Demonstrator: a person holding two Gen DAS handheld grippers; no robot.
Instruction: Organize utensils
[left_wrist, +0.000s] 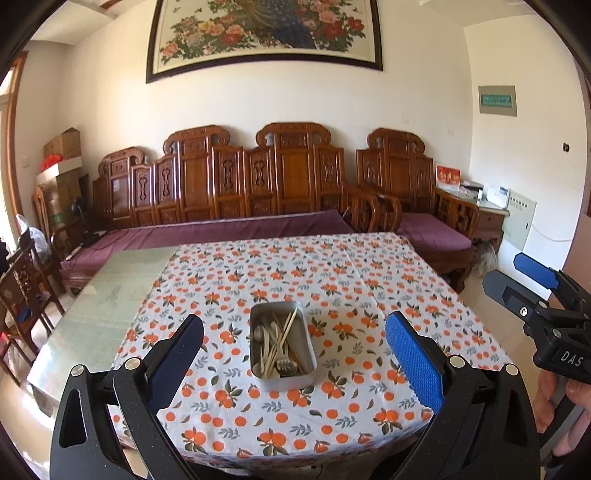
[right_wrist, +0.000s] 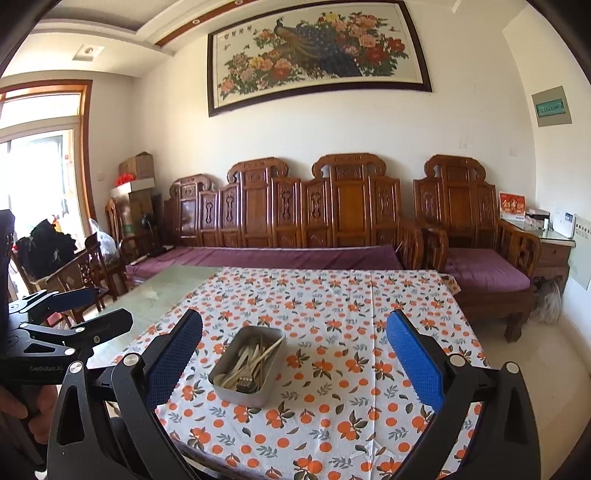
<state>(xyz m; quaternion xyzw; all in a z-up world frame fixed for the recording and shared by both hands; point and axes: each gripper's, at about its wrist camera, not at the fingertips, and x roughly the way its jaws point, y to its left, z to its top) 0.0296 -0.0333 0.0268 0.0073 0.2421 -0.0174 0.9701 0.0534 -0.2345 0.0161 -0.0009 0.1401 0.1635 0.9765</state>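
**Metal tin holding every utensil, both grippers hanging wide**

Metal tin (left_wrist: 283, 341) is sitting on the orange-print cloth (left_wrist: 332, 280) near the front middle of the desk (left_wrist: 110, 295), and the utensils (left_wrist: 275, 345) are all lying inside it in a loose, crossed heap: pale spoons, thin sticks, a fork head towards the near end. None is showing on the cloth itself. Left gripper (left_wrist: 294, 354) and right gripper (right_wrist: 294, 354) are both hovering above the near edge, spread wide and carrying nothing.

This is fitting either utensils already gathered in, or a jumble waiting to be sorted out of the tin. If picking is coming, I judge the tangle to be the snag: sticks are lying across spoons, so closing on one free handle end is looking safer than digging into the heap.
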